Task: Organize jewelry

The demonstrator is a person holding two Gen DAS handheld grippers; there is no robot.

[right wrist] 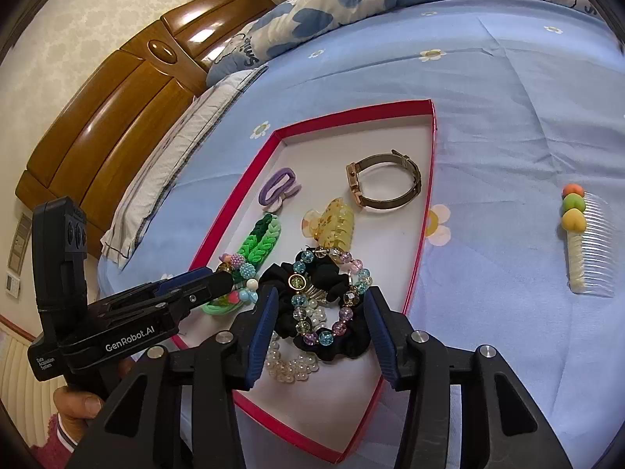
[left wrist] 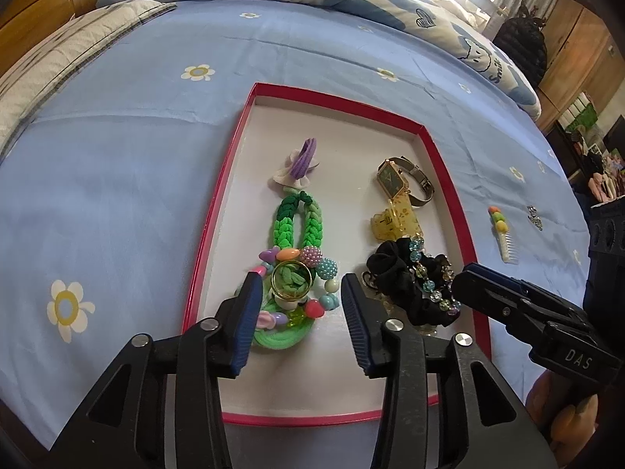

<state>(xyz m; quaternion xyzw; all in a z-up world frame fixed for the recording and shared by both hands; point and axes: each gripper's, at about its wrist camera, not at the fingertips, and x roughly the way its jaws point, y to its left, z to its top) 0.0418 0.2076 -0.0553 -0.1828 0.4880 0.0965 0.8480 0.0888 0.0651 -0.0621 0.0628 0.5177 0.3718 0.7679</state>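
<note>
While both tools hang over the near end of the box, counts run as follows.

Box: 1 red-rimmed tray [left wrist: 449, 179] with a white floor, lying on the blue flowered sheet [left wrist: 117, 156].
Left gripper [left wrist: 300, 305]: spread wide, gripping nothing, poised over the gold ring.
Right gripper [right wrist: 320, 312]: spread wide too, empty, straddling the black scrunchie.
Rings: 1 gold ring [left wrist: 292, 280], resting on the bead-and-braid heap inside the tray.
Braids: 1 green braided loop [left wrist: 297, 222], in the tray's left half.
Chunky bead strings: 1 multicoloured bracelet [left wrist: 324, 267], curled around the ring.
Hair ties: 1 purple tie [right wrist: 275, 187] on a white flower piece, beyond the braid.
Watches: 1 watch [right wrist: 384, 185] with a gold case and mesh band, far right part of the tray.
Claw clips: 1 amber claw clip [right wrist: 332, 226], just in front of the watch.
Scrunchies: 1 black scrunchie [right wrist: 336, 273], near right part of the tray.
Glass bead bracelets: 1 crystal bracelet [right wrist: 347, 293], lying on the scrunchie.
Pearl strings: 1 pearl bracelet [right wrist: 289, 367], partly under the scrunchie.
Outside the tray: 1 comb [right wrist: 586, 250] topped with 3 round pompoms, and 1 small sparkly piece [left wrist: 534, 217], too small to identify.
</note>
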